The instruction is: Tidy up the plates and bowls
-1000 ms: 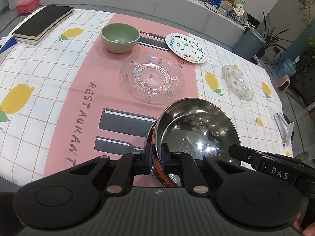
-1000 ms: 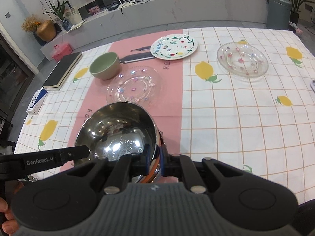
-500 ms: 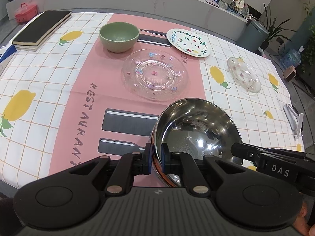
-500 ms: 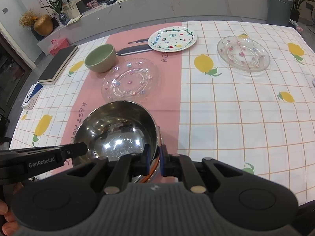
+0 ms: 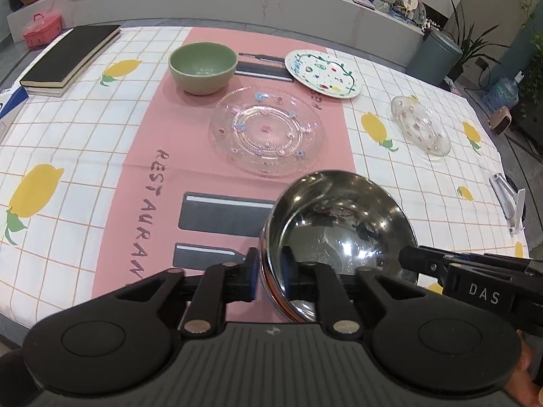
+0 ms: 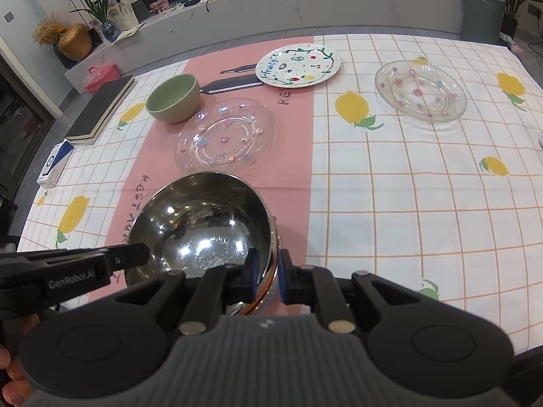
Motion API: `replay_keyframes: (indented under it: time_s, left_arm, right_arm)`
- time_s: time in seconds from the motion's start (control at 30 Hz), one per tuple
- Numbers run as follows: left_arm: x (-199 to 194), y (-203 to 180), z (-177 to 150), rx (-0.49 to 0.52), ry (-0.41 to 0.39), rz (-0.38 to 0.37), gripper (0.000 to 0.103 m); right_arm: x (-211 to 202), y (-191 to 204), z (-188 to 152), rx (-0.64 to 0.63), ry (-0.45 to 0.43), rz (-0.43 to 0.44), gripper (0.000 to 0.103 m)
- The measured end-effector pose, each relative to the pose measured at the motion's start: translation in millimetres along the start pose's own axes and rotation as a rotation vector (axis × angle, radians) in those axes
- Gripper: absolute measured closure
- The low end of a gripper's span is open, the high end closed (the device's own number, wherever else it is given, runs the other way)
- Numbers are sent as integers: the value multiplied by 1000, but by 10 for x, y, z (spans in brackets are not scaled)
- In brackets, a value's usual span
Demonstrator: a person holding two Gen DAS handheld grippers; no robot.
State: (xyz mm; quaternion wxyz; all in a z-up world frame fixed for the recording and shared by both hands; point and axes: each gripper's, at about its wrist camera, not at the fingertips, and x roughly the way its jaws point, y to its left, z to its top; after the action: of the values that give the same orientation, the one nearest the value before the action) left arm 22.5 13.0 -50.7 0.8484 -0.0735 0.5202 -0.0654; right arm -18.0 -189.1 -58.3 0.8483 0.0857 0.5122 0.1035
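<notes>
Steel bowl [image 5: 339, 230] nearest; glass plate [image 5: 266, 132] behind it; ceramic bowl [image 5: 202, 66] further back, left.

left gripper [image 5: 269, 271], right gripper [image 6: 268, 276], fingers just parting

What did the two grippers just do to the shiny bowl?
Both let go: the left hand-held gripper and right hand-held gripper have just been opening, their pads now off the steel bowl's rim between them. The green bowl and plates stayed put.
</notes>
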Motion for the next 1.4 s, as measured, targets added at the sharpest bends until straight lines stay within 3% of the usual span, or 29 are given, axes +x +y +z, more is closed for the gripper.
replay_keyframes:
  time_s: [0.07,0.33,0.53,0.73,1.17,1.4]
  left_arm:
    - [-52,20,22,-2,-13,0,78]
    - [-339,84,280,-1,-101,-33,73]
    - [-520,78,547,15,-193,-50,70]
    - [-515,153,844,4,-233,-51,69]
    - [-142,586,1361,-15,-251,57,69]
    - [163,951,1553,-93,-242,79,69]
  right_arm:
    - [-22,-9,9,4,-1,-1,79]
    - [-251,-12,141,-12,-59,20,74]
    - [-416,-36,394,0,-122,53,71]
    - [-417,70,742,-19,-158,75,66]
    - [233,592,1396,-118,-95,78,65]
    - [761,802,1647,-163,-41,60,65]
